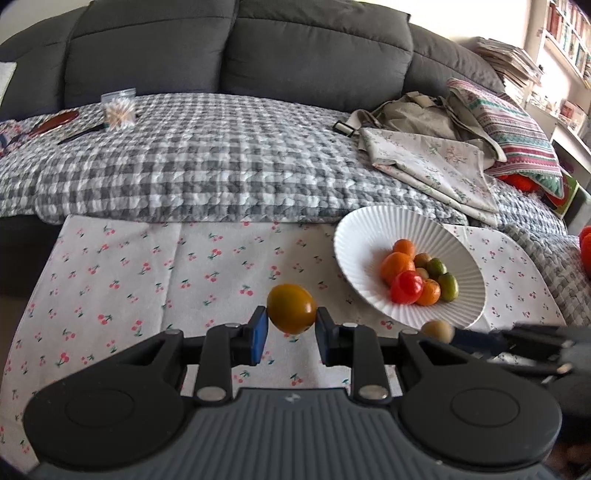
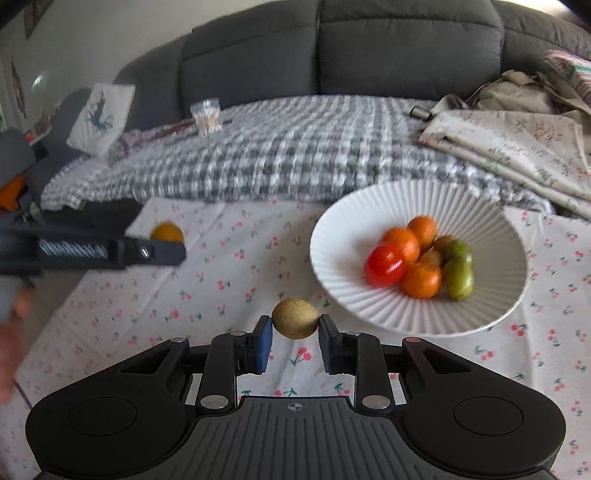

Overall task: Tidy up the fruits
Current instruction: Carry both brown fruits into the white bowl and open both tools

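Observation:
My left gripper is shut on a yellow-orange round fruit and holds it above the cherry-print cloth, left of the white ribbed plate. The plate holds several fruits: oranges, a red tomato and green ones. My right gripper is shut on a tan-brown round fruit, just left of the plate's near rim. That tan fruit shows in the left view too. The left gripper with its fruit shows at the left of the right view.
The cloth covers a low table in front of a dark grey sofa with a checked blanket. On the blanket lie a jar of cotton swabs, folded floral fabric and a striped cushion. Bookshelves stand at the right.

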`<state>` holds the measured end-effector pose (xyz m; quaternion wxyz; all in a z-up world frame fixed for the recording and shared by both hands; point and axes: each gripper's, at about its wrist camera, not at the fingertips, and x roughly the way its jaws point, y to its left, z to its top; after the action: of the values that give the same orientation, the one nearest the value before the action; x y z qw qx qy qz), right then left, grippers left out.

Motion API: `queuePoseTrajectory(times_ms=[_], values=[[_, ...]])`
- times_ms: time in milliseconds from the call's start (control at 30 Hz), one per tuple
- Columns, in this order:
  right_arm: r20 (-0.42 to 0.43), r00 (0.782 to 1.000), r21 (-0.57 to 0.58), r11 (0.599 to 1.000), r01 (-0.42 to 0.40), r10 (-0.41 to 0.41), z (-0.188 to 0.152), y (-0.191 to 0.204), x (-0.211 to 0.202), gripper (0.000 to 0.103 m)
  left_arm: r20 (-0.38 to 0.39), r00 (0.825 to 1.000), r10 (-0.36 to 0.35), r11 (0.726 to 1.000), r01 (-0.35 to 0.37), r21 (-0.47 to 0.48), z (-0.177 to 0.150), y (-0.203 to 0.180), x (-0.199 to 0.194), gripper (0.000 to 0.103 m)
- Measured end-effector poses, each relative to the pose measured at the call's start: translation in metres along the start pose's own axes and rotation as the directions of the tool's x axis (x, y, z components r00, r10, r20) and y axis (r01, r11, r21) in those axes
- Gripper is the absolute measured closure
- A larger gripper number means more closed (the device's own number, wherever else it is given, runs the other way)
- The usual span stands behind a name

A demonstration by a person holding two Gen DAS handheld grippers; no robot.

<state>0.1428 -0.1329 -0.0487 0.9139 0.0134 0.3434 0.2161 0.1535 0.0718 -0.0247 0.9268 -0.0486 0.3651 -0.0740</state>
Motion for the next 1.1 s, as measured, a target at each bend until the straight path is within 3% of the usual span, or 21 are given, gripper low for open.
queuePoseTrajectory(times_ms=[200, 467, 767, 1100], values=[[0.069, 0.997, 0.035, 0.999, 0.026, -0.029, 0.017, -0.022, -0.033, 0.077, 0.009, 0.999, -0.043, 0.998, 0.043, 0.037, 0.001, -0.02, 0.009, 0.077], [0.108, 0.99, 0.091, 0.992, 0.084, -0.093, 0.028, -0.06, -0.046, 0.077, -0.007, 0.997, -0.074, 0.995, 0.074, 0.06, 0.004, -0.041, 0.027, 0.077], [0.09, 0.987, 0.15, 0.981, 0.121, -0.136, 0.03, -0.096, -0.03, 0.077, -0.003, 0.996, -0.089, 0.992, 0.089, 0.093, 0.019, -0.058, 0.05, 0.077], [0.069, 0.989, 0.187, 0.976, 0.113, -0.128, 0.027, -0.118, -0.005, 0.077, -0.027, 0.993, -0.116, 0.984, 0.118, 0.136, 0.031, -0.069, 0.087, 0.077]])
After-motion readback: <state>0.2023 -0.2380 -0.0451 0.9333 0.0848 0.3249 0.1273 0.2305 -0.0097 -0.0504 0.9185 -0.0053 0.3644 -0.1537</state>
